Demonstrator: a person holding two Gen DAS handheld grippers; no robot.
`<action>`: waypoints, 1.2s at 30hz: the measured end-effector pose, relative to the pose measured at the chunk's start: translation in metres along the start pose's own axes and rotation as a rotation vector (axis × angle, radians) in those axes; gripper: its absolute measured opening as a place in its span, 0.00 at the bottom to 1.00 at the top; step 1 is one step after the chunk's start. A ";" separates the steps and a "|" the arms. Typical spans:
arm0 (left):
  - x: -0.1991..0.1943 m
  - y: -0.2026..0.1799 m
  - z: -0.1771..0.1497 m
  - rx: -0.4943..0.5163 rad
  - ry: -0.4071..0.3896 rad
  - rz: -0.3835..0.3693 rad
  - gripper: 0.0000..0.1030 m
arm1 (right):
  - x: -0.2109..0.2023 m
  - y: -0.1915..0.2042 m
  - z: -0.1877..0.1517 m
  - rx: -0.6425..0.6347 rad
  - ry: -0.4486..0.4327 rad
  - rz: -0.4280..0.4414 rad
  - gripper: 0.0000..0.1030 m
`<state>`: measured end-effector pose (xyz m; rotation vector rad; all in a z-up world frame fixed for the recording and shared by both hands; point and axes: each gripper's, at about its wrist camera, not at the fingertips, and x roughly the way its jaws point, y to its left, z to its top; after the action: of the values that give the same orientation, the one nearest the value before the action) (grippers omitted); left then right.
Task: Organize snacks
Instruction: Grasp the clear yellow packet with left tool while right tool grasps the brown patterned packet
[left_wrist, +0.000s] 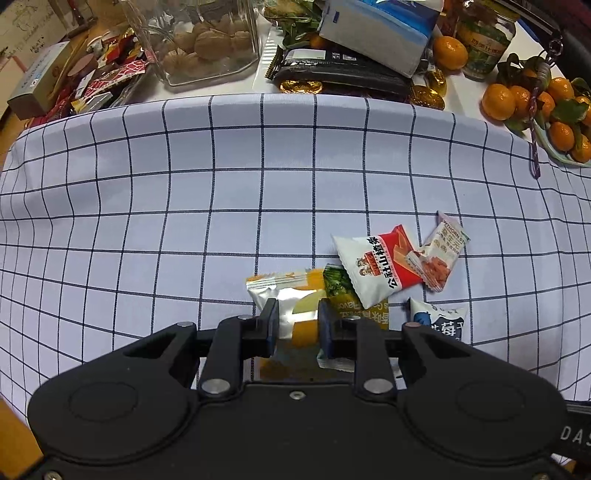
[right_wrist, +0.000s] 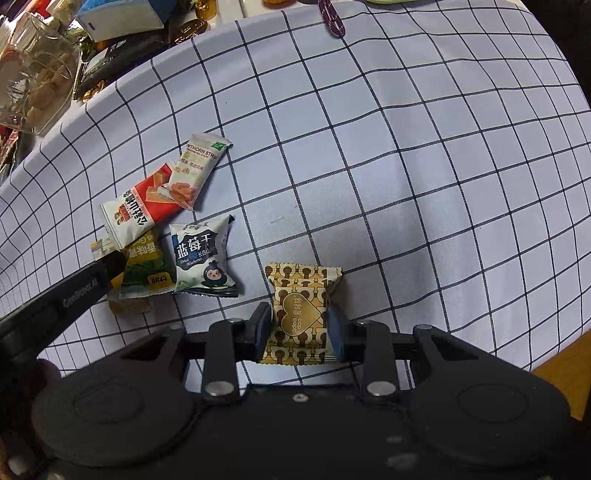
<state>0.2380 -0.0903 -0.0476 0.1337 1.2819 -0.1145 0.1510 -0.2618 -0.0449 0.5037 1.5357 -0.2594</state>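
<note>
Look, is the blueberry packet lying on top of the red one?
No, the blueberry packet lies flat on the checked cloth, apart from the red packet, with nothing under it but cloth.

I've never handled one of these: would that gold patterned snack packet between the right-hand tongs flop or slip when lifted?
The gold patterned packet looks puffy and small, so probably light and fairly self-supporting. Its glossy wrapper may slip between the right gripper pads. Flat, so unlikely to roll.
</note>
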 end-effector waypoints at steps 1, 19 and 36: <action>0.001 0.000 0.000 0.000 -0.003 0.004 0.33 | -0.001 -0.001 0.000 0.002 0.000 0.002 0.33; 0.004 0.006 0.002 -0.054 -0.019 0.023 0.41 | -0.040 -0.012 -0.001 0.041 0.027 0.111 0.33; 0.017 0.012 0.002 -0.128 0.024 0.068 0.54 | -0.043 -0.009 -0.002 0.047 0.034 0.138 0.33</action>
<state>0.2464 -0.0792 -0.0631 0.0691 1.3036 0.0277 0.1435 -0.2757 -0.0032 0.6516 1.5229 -0.1815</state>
